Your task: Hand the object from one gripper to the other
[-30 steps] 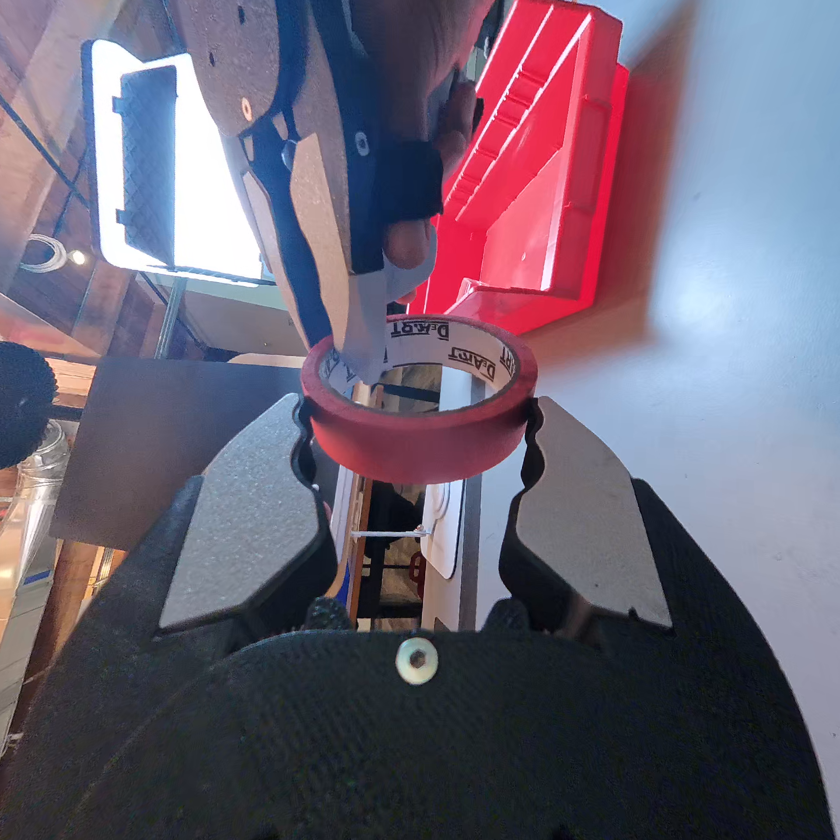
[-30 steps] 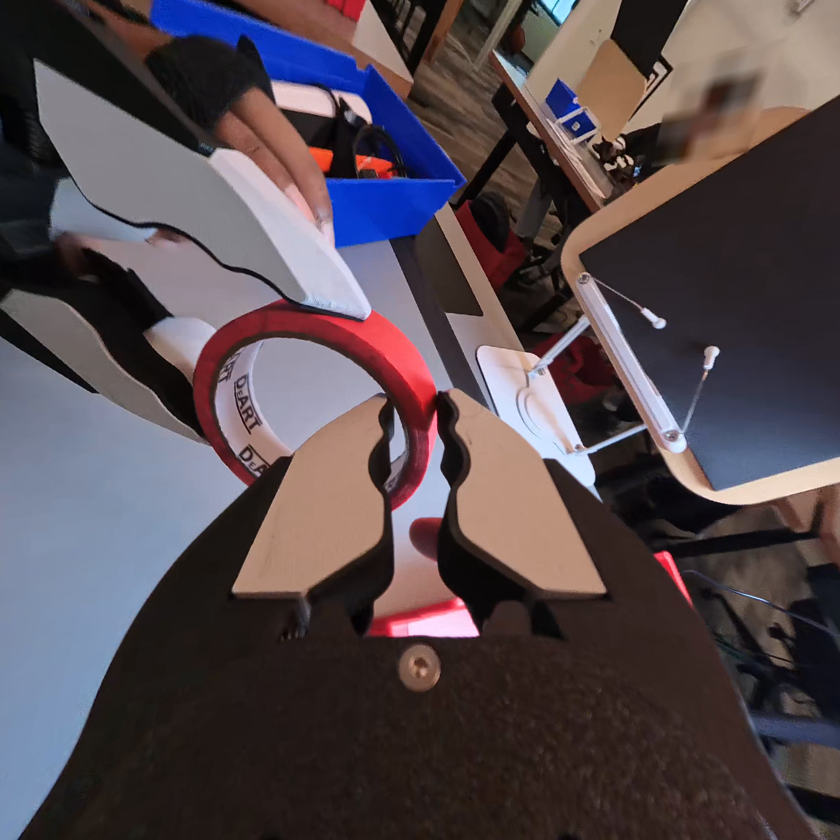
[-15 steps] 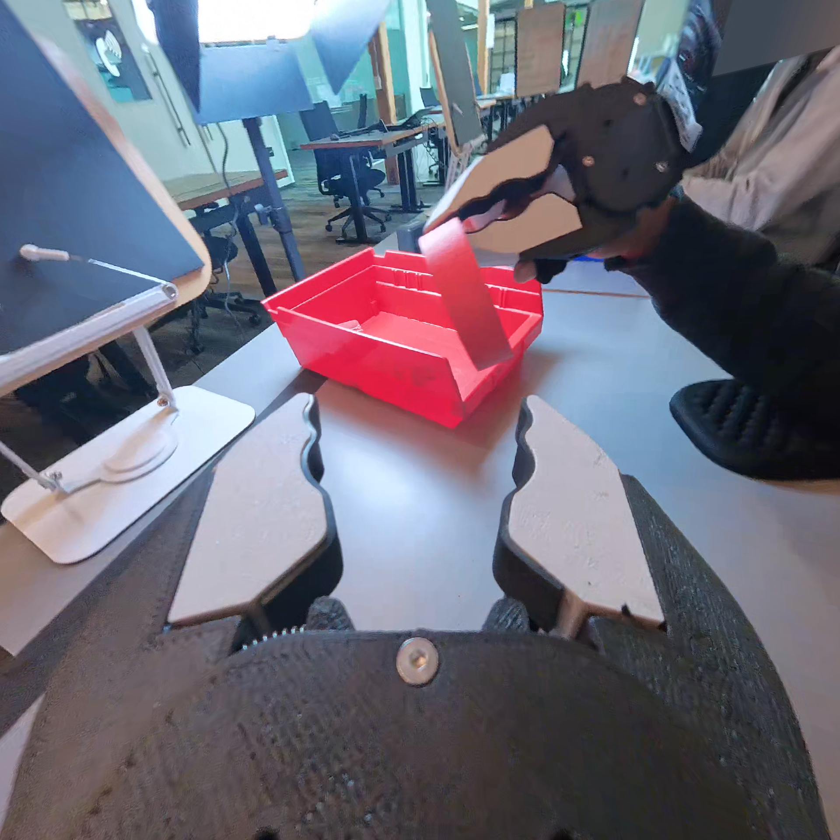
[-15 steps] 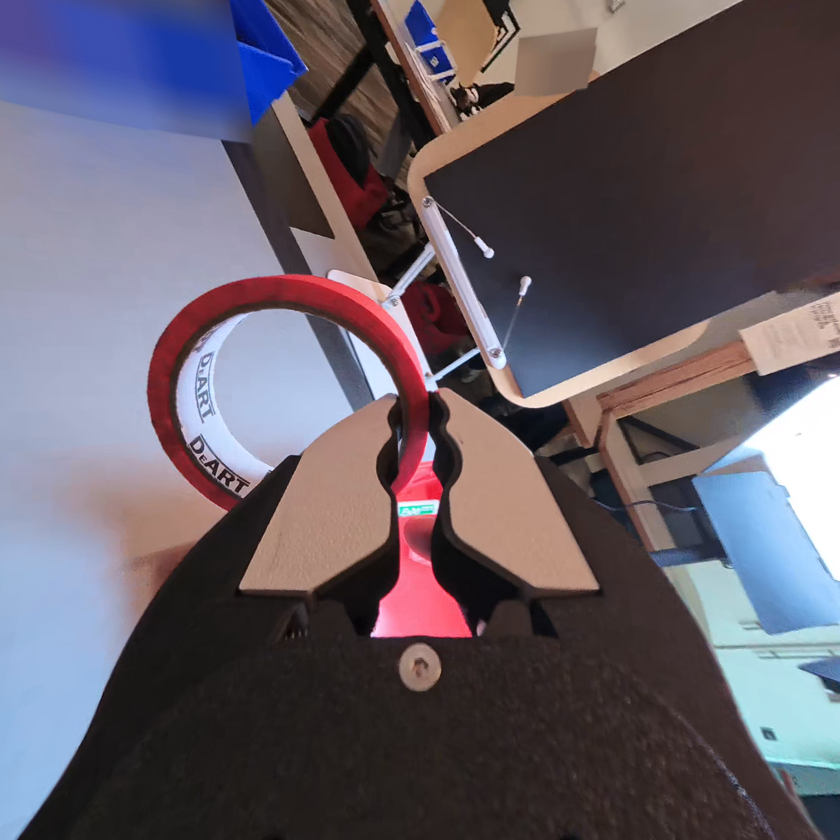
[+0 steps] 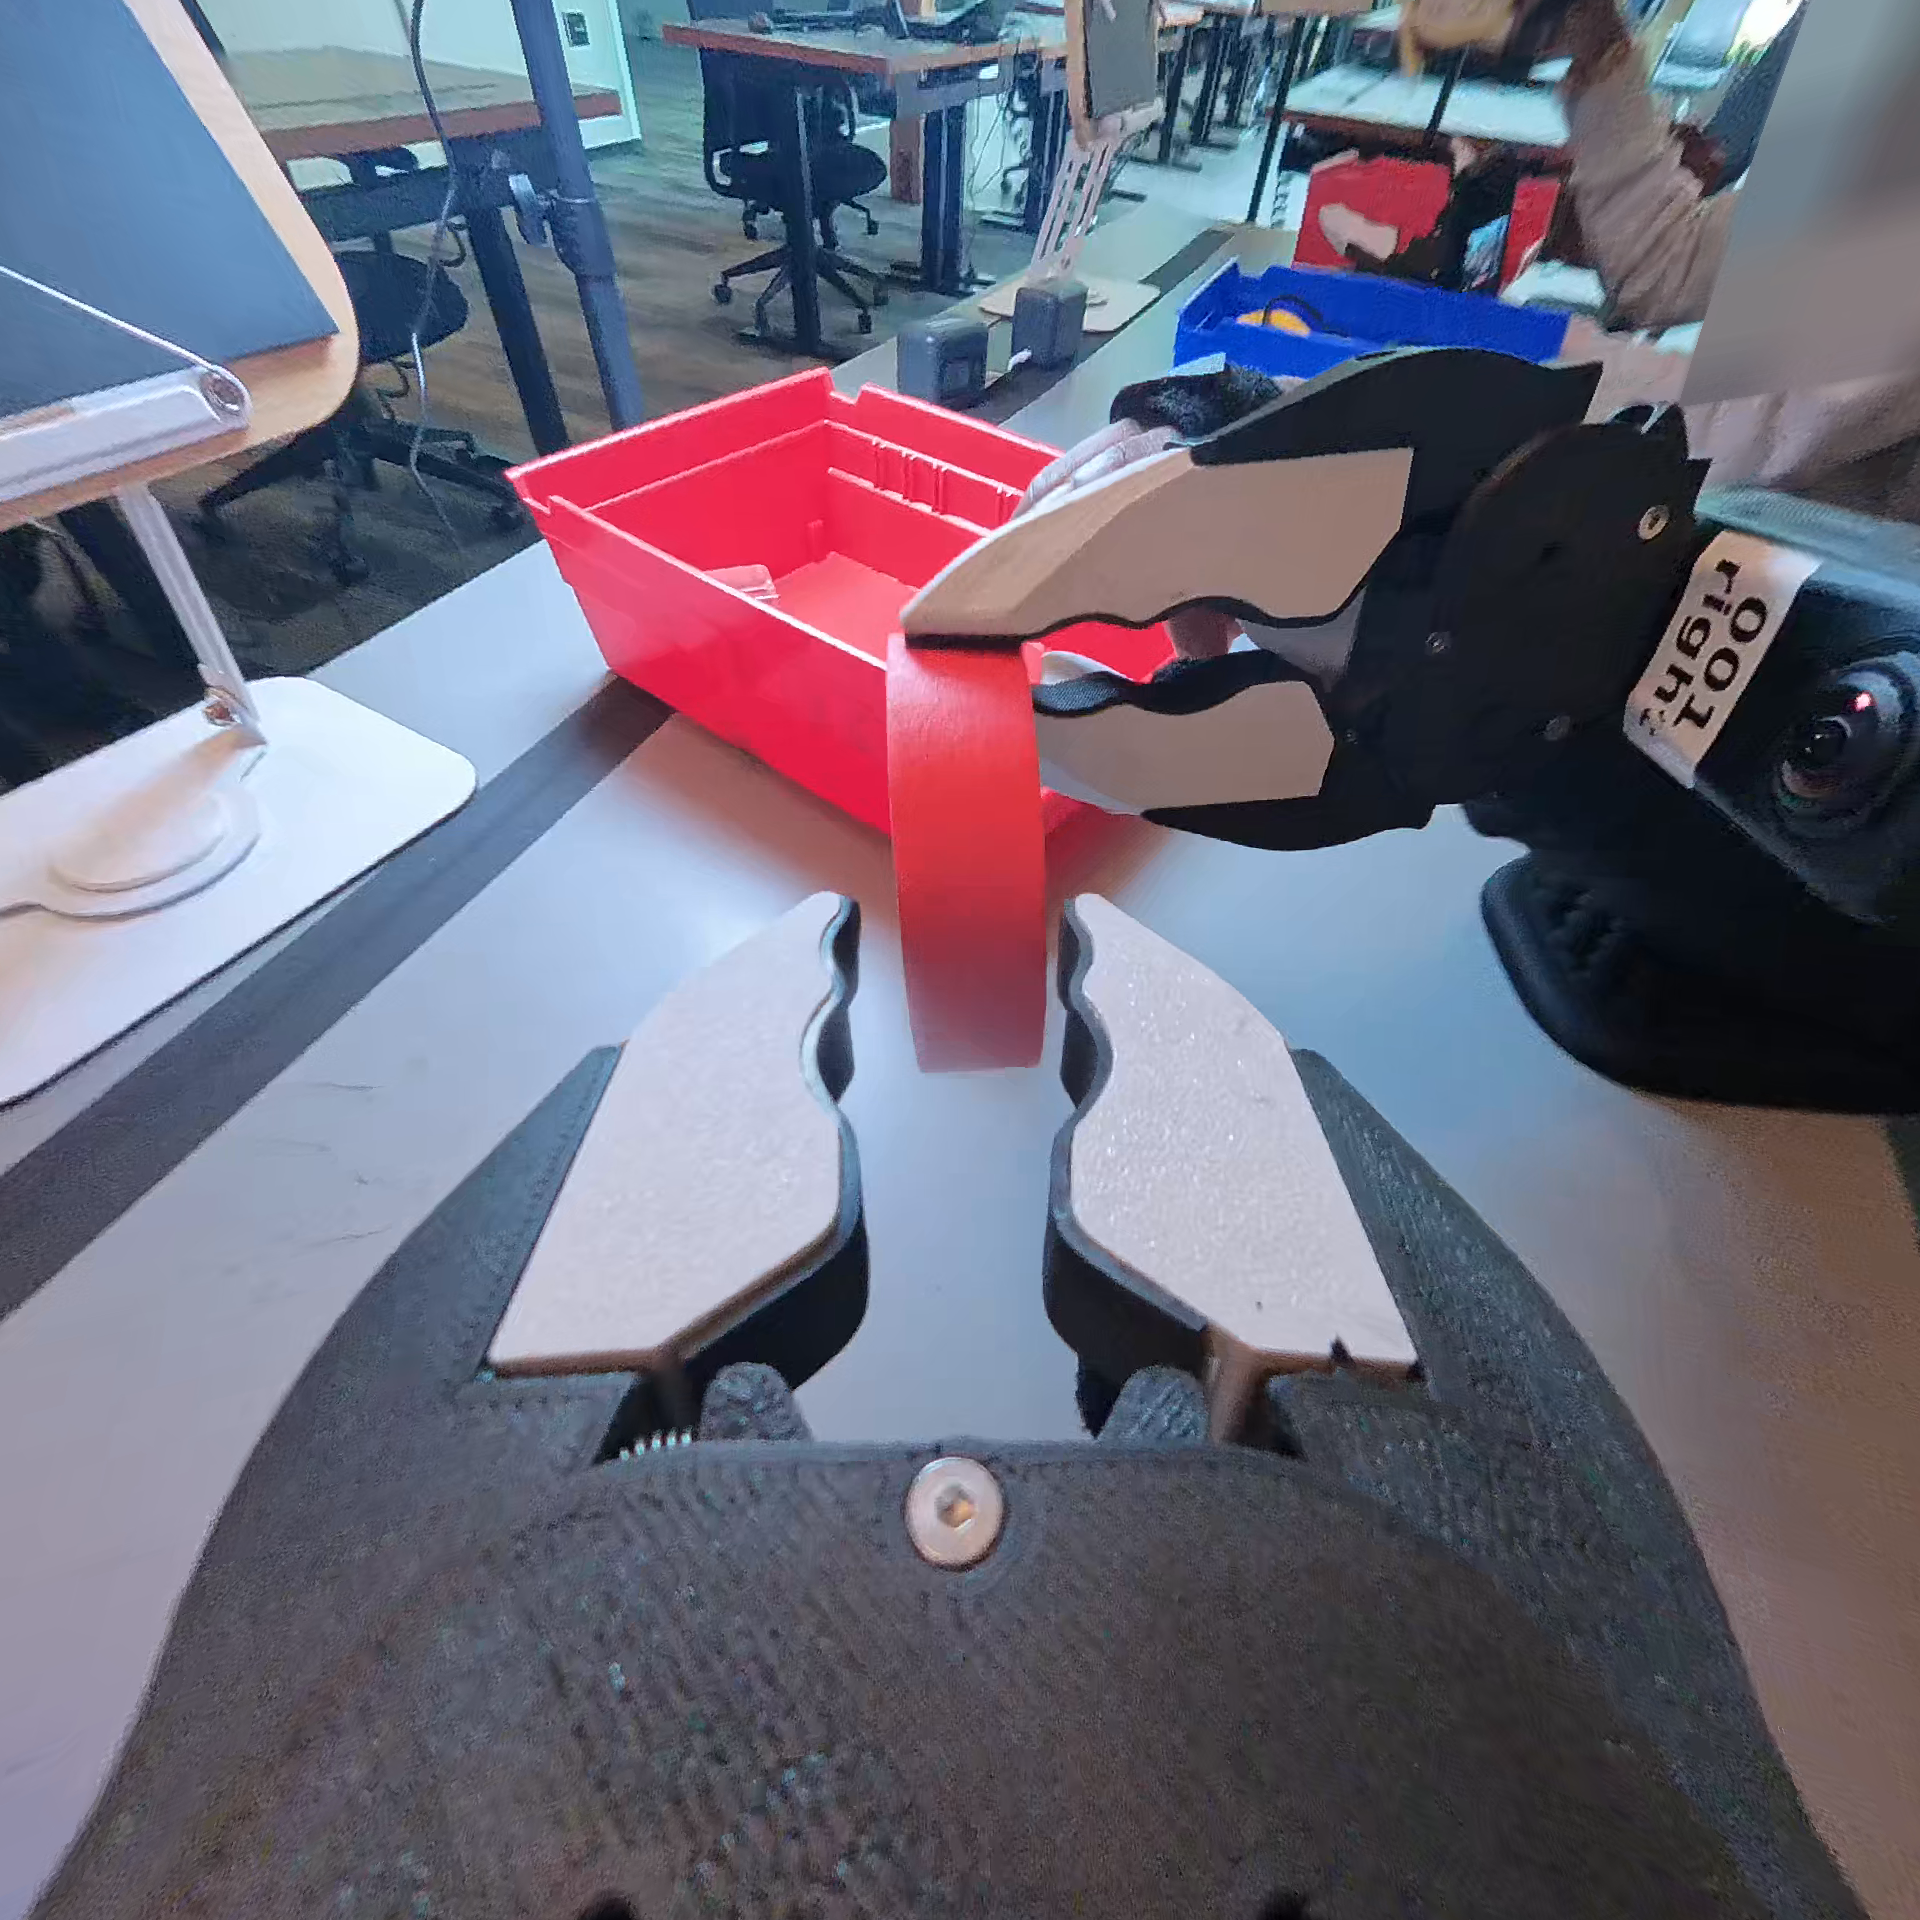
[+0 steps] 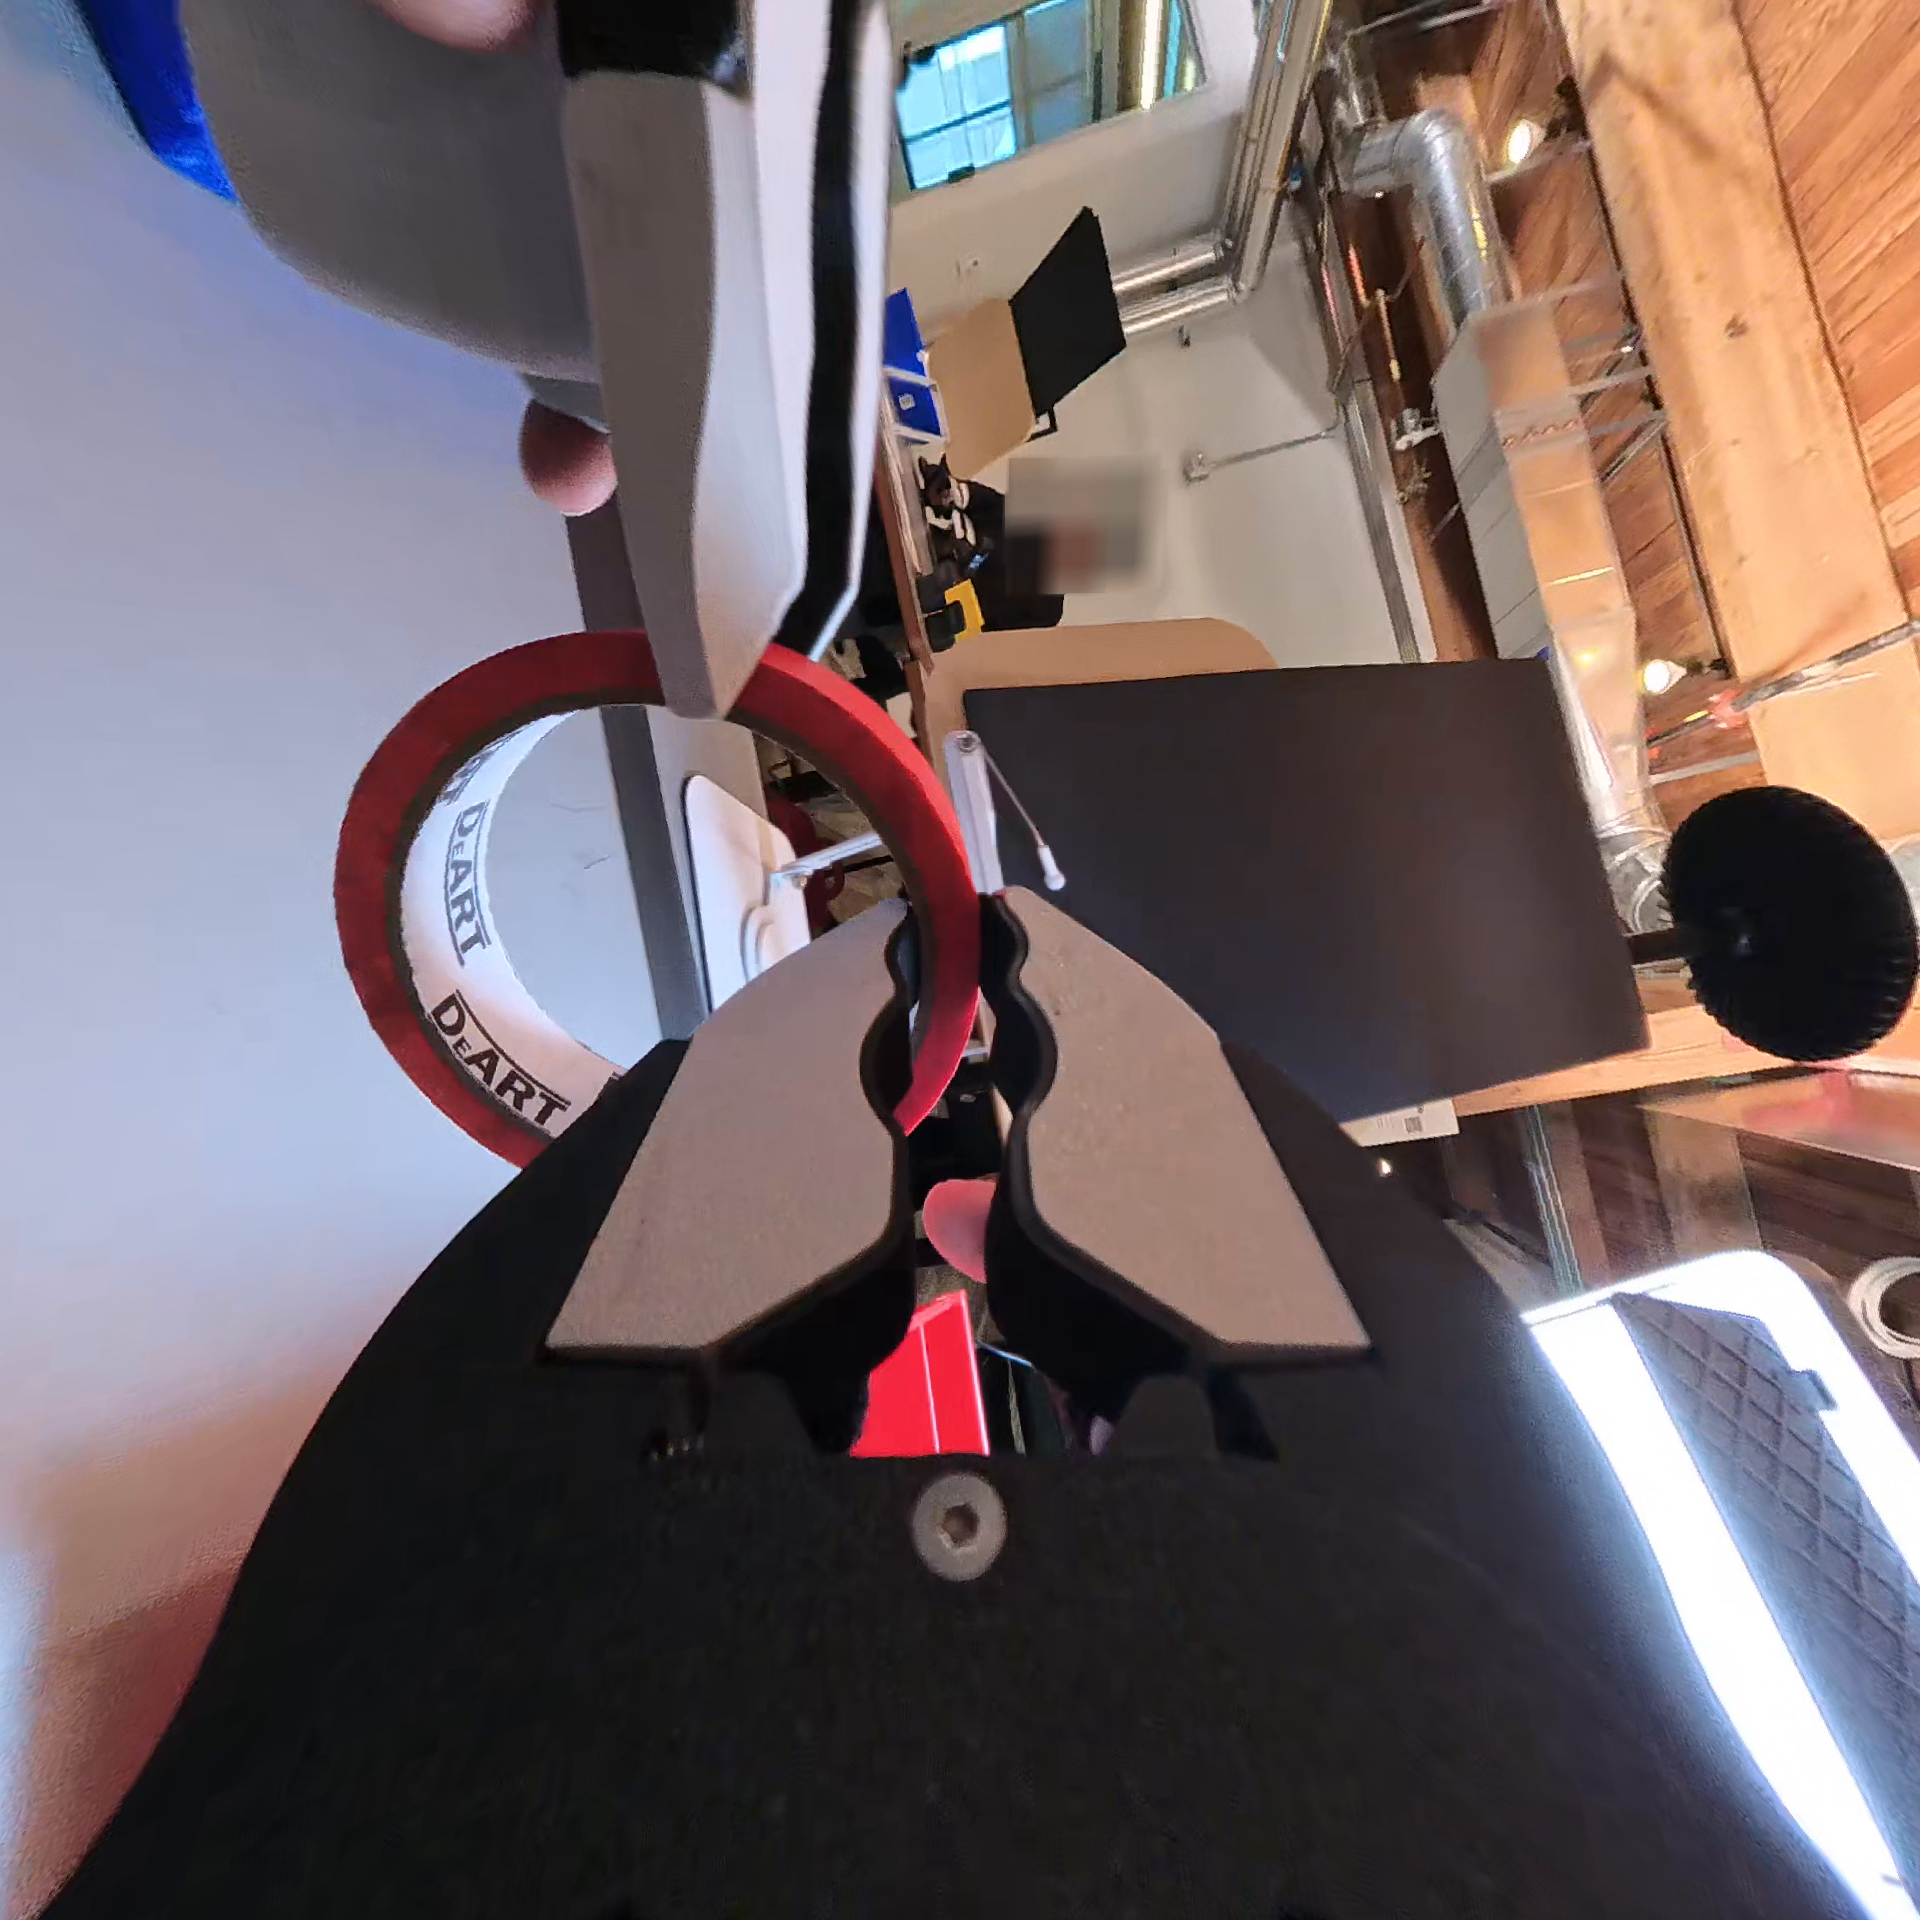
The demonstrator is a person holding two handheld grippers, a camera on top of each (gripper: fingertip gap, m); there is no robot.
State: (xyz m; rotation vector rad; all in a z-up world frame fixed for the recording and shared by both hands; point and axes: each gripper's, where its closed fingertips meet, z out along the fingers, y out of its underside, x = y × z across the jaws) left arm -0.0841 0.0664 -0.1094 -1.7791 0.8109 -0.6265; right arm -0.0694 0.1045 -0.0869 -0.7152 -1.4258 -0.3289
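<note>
A roll of red tape [image 5: 966, 831] hangs edge-on above the grey table [image 5: 416, 1143]. My right gripper [image 5: 971, 670] comes in from the right and is shut on the top of the roll's band. In the right wrist view the right gripper [image 6: 945, 914] pinches the band of the tape [image 6: 364, 894]. My left gripper [image 5: 958, 914] straddles the lower part of the roll, its jaws narrowed with a small gap on each side. One of its fingers [image 6: 727, 416] reaches the roll's far rim in the right wrist view.
A red bin [image 5: 727, 644] stands on the table just behind the roll. A blue bin [image 5: 1351, 312] is farther back right. A dark board on a white stand base [image 5: 208, 810] is at the left. Office desks and chairs lie beyond. The gap from one gripper's tips to the other's is roughly 5 cm.
A second ago both grippers held the roll. The left one then let go and backed off wide open. Now it has moved back in and narrowed around the roll, which the right still holds.
</note>
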